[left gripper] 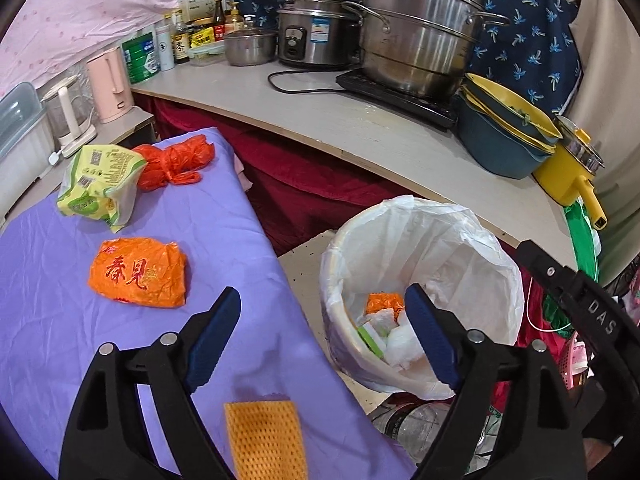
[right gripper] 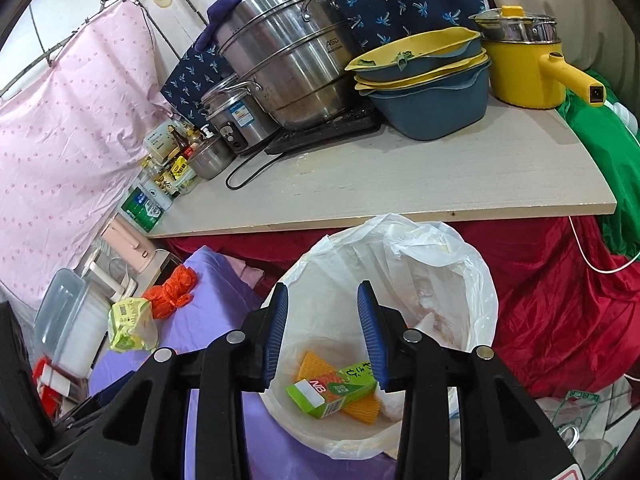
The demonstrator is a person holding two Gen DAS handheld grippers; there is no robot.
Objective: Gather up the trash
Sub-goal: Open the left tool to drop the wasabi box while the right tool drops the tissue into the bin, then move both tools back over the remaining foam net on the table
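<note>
A white-lined trash bin (left gripper: 472, 248) (right gripper: 460, 280) stands right of a purple-covered table (left gripper: 60, 340). In it lie a green box (right gripper: 332, 392), orange pieces (right gripper: 316, 368) and white scraps. On the purple cloth lie an orange packet (left gripper: 138, 272), a yellow-green wrapper (left gripper: 100, 184) (right gripper: 128, 324), a red-orange bag (left gripper: 174, 162) (right gripper: 172, 288) and an orange mesh cloth (left gripper: 264, 436). My left gripper (left gripper: 324, 312) is open and empty, spanning the table edge and the bin. My right gripper (right gripper: 323, 300) is open and empty, directly over the bin.
A pale counter (left gripper: 360, 128) behind holds a steel steamer pot (left gripper: 420, 28), rice cooker (left gripper: 312, 28), stacked yellow-blue basins (left gripper: 504, 136), a yellow pot (right gripper: 528, 64) and bottles. A pink kettle (left gripper: 110, 84) stands at the left. Red cloth hangs under the counter.
</note>
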